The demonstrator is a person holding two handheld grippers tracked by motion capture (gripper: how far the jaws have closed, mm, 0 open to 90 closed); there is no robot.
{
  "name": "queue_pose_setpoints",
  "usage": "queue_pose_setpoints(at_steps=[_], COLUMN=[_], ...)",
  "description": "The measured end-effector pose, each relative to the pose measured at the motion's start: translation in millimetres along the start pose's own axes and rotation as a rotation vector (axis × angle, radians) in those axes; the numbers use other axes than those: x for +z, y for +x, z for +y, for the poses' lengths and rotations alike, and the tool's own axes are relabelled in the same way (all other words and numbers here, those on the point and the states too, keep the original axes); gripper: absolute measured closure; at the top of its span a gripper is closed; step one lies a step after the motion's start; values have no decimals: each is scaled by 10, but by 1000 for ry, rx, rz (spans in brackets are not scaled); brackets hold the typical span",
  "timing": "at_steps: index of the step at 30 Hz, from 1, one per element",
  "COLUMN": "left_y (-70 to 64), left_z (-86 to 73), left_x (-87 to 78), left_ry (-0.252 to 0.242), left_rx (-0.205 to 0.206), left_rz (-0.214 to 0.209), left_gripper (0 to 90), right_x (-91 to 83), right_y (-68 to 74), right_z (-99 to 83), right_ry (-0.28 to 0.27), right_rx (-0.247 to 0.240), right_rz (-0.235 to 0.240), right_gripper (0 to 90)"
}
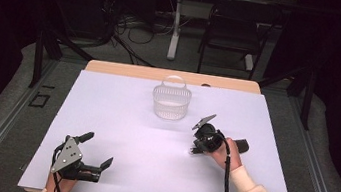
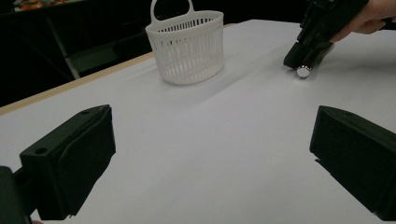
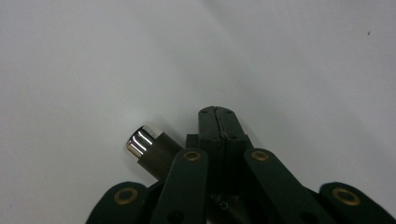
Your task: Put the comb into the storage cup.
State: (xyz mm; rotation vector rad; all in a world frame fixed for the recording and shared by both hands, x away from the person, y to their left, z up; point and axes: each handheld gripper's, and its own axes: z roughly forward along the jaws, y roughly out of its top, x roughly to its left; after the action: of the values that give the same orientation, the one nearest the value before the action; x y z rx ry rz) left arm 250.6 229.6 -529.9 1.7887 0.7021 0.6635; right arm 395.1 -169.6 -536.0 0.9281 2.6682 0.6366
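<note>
Cylinder: a small dark cylinder (image 3: 148, 150) with a shiny metal end is lying on the white surface (image 1: 119, 119), right at the tip of your right hand-held gripper (image 1: 195, 148) and in front of the basket.
Right hand-held gripper: you are tilting it down onto the surface, its jaws pressed together; the cylinder is sitting just beside them, not between them, so you are gripping nothing.
Why so: I judge you are either lining up a pick or nudging the piece; the jaws would need to part before they could take it.
Left hand-held gripper: you are resting it (image 1: 98, 157) at the near left corner, jaws wide apart and holding nothing, well away from the work, probably to keep it out of the way.
Basket: the white slotted basket (image 1: 171, 101) is standing upright toward the far edge with its handle up; nothing is showing through the slots, though you cannot see its floor.
</note>
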Motion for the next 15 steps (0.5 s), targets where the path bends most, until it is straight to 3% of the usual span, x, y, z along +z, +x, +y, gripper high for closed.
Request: queue_pose_setpoints(at_steps=[15], left_y=[2], left_z=[2], left_x=[7], left_ry=[1], left_rx=[3], left_rz=[-2], left_gripper=[1], right_x=[-57], right_y=[100], right_z=[-55], right_ry=[29], right_rx=[-27], right_rz=[22], right_gripper=[900])
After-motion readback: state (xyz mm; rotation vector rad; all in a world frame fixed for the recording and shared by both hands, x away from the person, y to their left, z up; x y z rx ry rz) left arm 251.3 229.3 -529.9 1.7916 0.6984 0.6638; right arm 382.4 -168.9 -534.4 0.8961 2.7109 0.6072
